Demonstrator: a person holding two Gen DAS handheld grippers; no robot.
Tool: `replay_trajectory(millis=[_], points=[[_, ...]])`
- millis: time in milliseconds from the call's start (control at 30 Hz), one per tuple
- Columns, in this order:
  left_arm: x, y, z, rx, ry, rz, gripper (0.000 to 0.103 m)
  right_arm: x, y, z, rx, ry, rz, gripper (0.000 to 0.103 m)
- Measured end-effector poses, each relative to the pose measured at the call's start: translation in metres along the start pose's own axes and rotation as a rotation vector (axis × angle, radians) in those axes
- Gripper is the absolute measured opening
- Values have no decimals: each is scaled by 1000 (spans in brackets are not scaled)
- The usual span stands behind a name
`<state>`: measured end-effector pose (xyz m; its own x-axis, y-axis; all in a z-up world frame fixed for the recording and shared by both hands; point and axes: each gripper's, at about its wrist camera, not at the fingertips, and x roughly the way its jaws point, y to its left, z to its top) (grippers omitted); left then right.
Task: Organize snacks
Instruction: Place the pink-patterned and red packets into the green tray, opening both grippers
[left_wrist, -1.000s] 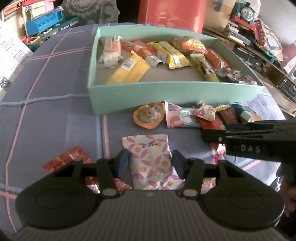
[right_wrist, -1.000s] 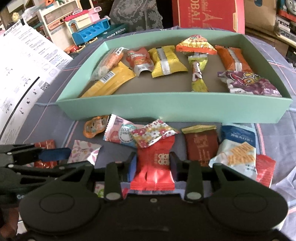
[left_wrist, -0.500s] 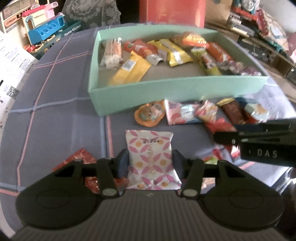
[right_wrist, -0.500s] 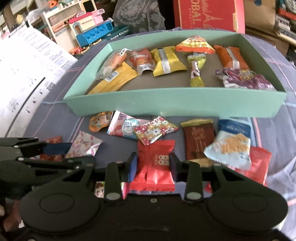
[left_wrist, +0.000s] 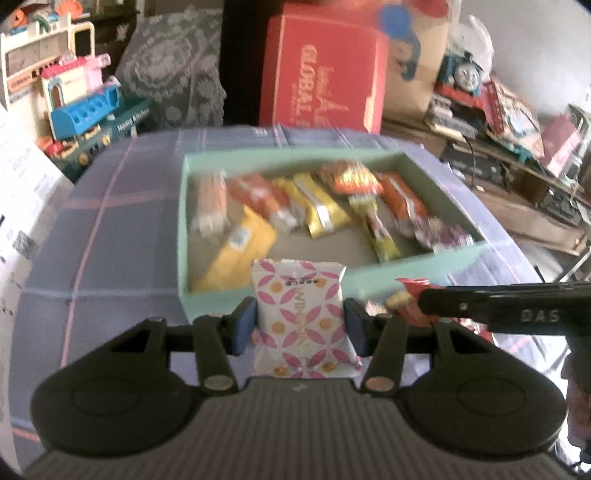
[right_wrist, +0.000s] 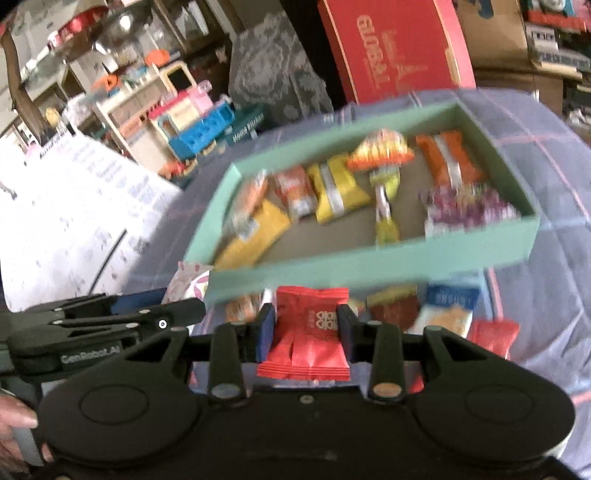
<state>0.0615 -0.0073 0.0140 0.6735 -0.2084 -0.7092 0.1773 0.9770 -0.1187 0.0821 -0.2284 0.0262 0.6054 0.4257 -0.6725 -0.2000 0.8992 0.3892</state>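
My left gripper (left_wrist: 300, 328) is shut on a white snack packet with a pink flower pattern (left_wrist: 301, 317), held off the table just in front of the mint-green box (left_wrist: 221, 301). My right gripper (right_wrist: 306, 330) is shut on a red snack packet (right_wrist: 310, 328), also lifted, in front of the same mint-green box (right_wrist: 369, 266). Several orange, yellow and purple packets lie inside the box. The right gripper (left_wrist: 417, 299) shows in the left wrist view at the right, and the left gripper (right_wrist: 177, 301) in the right wrist view at the left.
Loose packets (right_wrist: 447, 314) lie on the blue checked cloth (left_wrist: 110, 240) before the box's front wall. A red carton (left_wrist: 325, 92) and toys (left_wrist: 77, 107) stand behind the table. White printed sheets (right_wrist: 74, 206) lie at the left. A hand (right_wrist: 14, 424) shows at the lower left.
The left jaws closed on the pink-patterned packet. Both grippers rose from the cloth with their packets and now sit higher, with the box lower in view and the room behind showing.
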Motion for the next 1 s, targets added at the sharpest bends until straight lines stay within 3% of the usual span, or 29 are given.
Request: replay_trajectory(millis=[133, 367, 733, 800, 833, 867, 900, 933, 1000], points=[[8, 3, 25, -5, -38, 19, 50, 8, -1, 28, 20, -28, -13, 35], [42, 7, 56, -2, -28, 27, 50, 40, -7, 61, 65, -14, -50, 35], [83, 16, 60, -13, 28, 29, 51, 81, -11, 78, 80, 32, -87, 36], [87, 17, 59, -15, 36, 36, 59, 84, -9, 79, 78, 35, -88, 37], [88, 17, 59, -16, 40, 42, 75, 84, -9, 80, 78, 36, -84, 42], [88, 18, 58, -21, 41, 52, 85, 84, -9, 81, 85, 40, -78, 64], [87, 19, 57, -26, 34, 63, 101, 83, -9, 81, 93, 33, -76, 77], [86, 20, 56, -35, 22, 77, 103, 80, -8, 80, 97, 16, -77, 98], [85, 21, 56, -50, 25, 87, 103, 73, -8, 80, 94, -8, -81, 103]])
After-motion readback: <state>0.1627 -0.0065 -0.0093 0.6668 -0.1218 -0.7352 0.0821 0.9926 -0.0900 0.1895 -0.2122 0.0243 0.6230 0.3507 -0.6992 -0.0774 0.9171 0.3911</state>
